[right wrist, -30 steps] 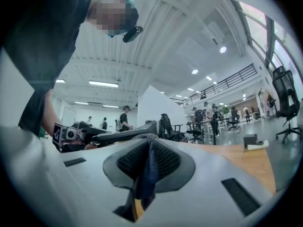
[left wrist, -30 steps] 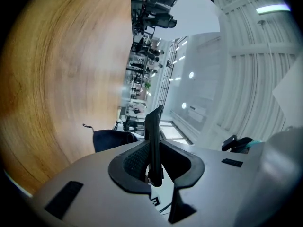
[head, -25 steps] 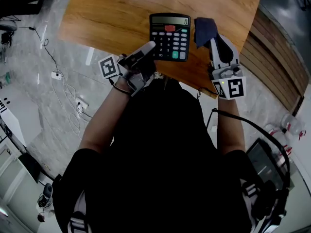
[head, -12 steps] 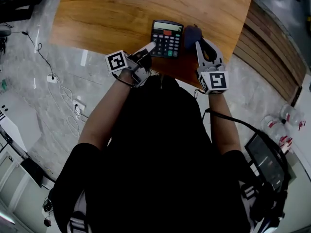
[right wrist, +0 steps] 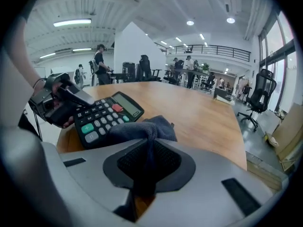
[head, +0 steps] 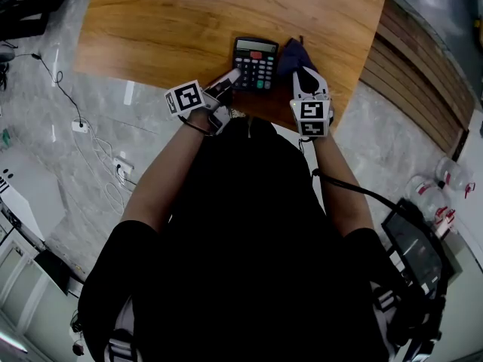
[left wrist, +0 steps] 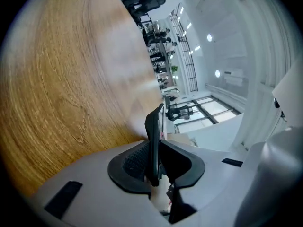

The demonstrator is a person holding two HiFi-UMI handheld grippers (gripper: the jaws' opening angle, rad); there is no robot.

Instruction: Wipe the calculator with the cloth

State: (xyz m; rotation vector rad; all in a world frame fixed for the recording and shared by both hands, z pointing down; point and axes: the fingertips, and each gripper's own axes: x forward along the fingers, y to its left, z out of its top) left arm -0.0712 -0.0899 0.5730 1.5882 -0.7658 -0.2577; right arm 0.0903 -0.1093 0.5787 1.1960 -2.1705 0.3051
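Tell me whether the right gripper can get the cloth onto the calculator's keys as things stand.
Probably yes. The right gripper clamps the cloth right beside the calculator, whose keys face up uncovered; the left gripper pinches only its near corner.

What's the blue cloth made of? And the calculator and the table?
The cloth looks like soft fuzzy fabric, maybe microfibre: it bunches into folds. The calculator is likely hard matte black plastic with moulded keys. The table looks like smooth wood or veneer: grain lines show.
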